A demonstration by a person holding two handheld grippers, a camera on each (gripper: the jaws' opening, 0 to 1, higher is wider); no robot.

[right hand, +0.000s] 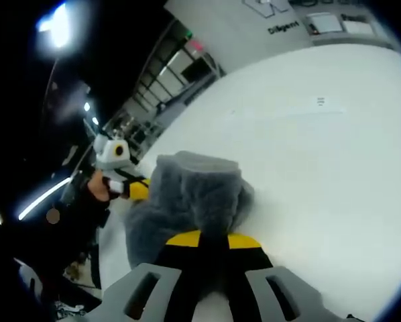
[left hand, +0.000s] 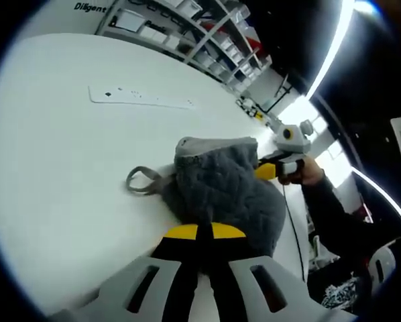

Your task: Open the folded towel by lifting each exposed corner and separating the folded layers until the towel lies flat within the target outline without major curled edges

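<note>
Towel still bunched, unfolding barely begun.
Left gripper view: left gripper has its jaws pinched on the near edge of the grey quilted towel, a soft lump on the white desk with its hanging loop out flat; right gripper at the far edge. Right gripper view: jaws clamped on fluffy towel; probably lifted, no outline visible.

The work surface is a white table with a smooth, plain top. A grey quilted towel lies bunched on it, its hanging loop resting flat. A white strip with small dark marks, possibly a ruler, lies well apart.
</note>
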